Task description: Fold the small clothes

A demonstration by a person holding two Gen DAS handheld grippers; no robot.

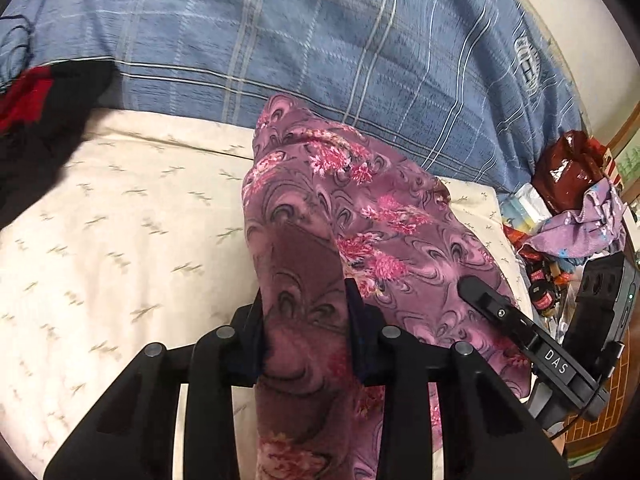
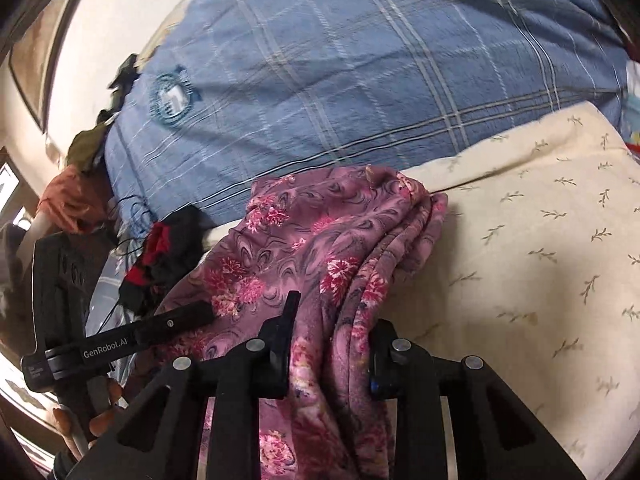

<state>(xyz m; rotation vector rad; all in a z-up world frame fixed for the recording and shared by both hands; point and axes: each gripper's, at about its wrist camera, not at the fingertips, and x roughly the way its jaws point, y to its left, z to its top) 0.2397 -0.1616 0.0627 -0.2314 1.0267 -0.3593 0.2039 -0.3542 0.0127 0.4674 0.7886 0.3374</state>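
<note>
A purple garment with pink flowers [image 1: 360, 216] lies bunched on the cream sheet [image 1: 120, 240]. My left gripper [image 1: 306, 300] is shut on a fold of the garment, which drapes over and between its fingers. My right gripper [image 2: 332, 328] is shut on another bunched part of the same garment [image 2: 312, 240]. The right gripper shows in the left wrist view [image 1: 500, 312], resting against the cloth's right side. The left gripper shows in the right wrist view [image 2: 176, 320], at the cloth's left side.
A blue plaid quilt [image 1: 320, 40] is heaped behind the garment. A black and red cloth [image 1: 36, 104] lies at the left. A brown shiny bag [image 1: 568, 168], a lilac cloth [image 1: 580, 224] and small items crowd the right edge of the bed.
</note>
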